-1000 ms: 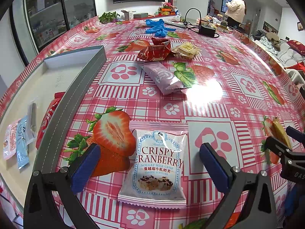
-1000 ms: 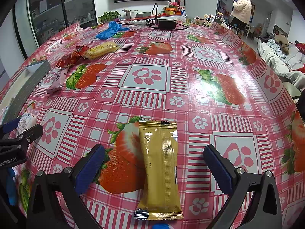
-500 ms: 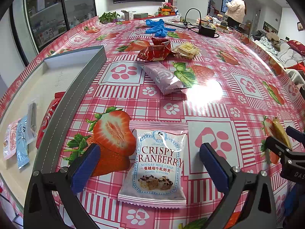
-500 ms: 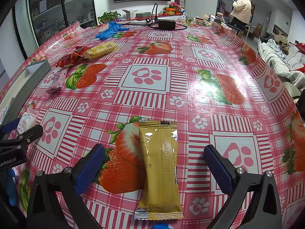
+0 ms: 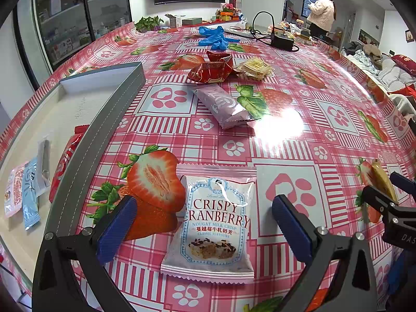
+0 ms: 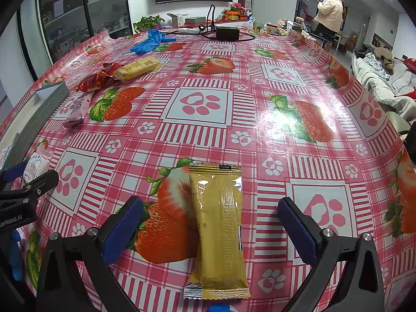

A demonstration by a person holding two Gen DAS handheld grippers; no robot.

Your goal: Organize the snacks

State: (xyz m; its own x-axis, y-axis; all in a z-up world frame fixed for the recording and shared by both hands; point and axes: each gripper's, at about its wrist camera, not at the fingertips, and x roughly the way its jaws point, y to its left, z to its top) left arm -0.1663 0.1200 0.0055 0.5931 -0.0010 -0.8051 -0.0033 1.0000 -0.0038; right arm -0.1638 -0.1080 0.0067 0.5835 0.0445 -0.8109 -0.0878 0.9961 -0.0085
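Snacks: both jaws wide open, so drop square over cranberry pack and gold bar, then pinch mid-pack.

Tabletop cover: glossy wipe-clean plastic sheet, strong glare patches. Cranberry packet: smooth plastic film, slightly shiny, crimped edges. Gold packet: metallic foil-look film, silver ends. Left claw pads: blue ribbed rubbery plastic on matt black arms. Tray wall: matt grey, stitched.
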